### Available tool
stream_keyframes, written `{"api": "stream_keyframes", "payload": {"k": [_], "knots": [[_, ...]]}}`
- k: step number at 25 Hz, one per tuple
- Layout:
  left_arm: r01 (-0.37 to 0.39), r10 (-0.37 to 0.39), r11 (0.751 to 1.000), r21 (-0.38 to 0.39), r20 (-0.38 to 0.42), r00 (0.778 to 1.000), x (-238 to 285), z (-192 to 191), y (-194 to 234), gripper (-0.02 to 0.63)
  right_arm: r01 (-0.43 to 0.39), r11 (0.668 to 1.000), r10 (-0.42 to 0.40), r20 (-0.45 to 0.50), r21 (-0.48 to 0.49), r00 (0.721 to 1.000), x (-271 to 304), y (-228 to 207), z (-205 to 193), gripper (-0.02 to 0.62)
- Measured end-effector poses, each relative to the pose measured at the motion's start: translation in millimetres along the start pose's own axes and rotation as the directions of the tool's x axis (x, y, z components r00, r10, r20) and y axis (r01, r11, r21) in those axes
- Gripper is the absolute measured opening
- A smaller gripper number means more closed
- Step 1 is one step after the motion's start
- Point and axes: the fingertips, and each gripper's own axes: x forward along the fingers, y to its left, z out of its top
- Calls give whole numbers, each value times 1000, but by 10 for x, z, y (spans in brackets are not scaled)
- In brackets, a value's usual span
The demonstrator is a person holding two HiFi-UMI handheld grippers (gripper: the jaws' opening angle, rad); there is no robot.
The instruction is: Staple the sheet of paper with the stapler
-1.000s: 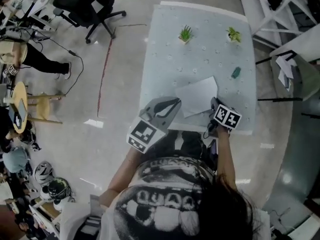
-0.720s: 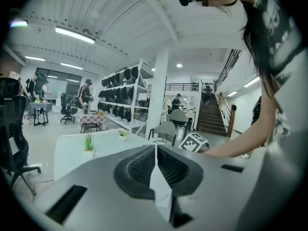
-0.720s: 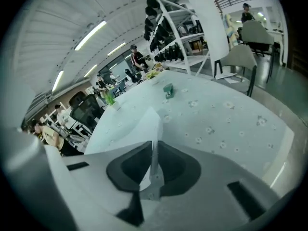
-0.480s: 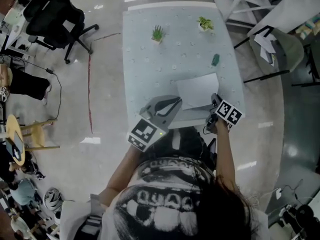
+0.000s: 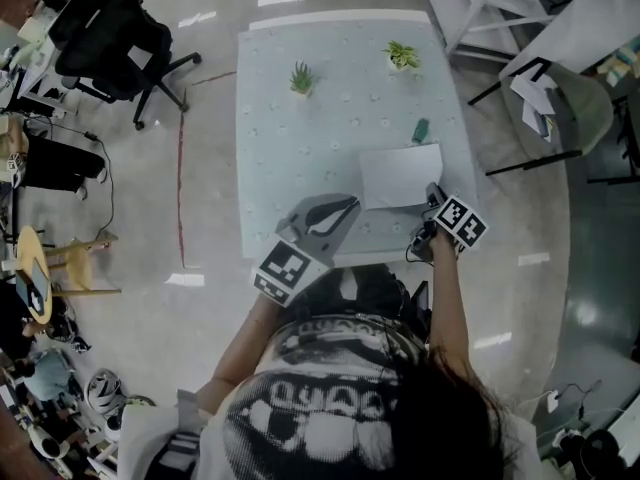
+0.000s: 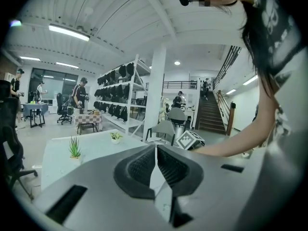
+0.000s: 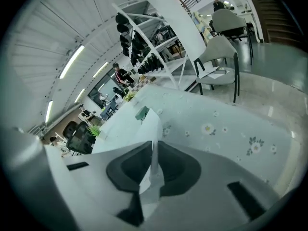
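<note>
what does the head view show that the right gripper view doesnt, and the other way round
Only the head view: the left tool and the person's torso seen from above.
Only the right gripper view: the right tool up close, its jaws shut on the edge of the sheet of paper, and the ceiling light strips.
Both: the sheet of paper, the teal stapler just beyond it, and the flower-print table.

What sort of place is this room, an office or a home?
Probably a large open office or lab workspace: there is a wheeled office chair, tall storage shelves and a staircase leading to an upper level.
</note>
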Motion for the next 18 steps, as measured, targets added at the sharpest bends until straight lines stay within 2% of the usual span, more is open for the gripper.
{"api": "stream_keyframes", "payload": {"k": [12, 18], "knots": [[-16, 16, 1000, 3, -36, 999, 293, 8, -54, 12, 11, 987, -14, 19, 160, 1000, 194, -198, 236, 44], [-26, 26, 1000, -3, -43, 999, 273, 6, 24, 12, 20, 963, -27, 22, 267, 999, 197, -247, 227, 43]]}}
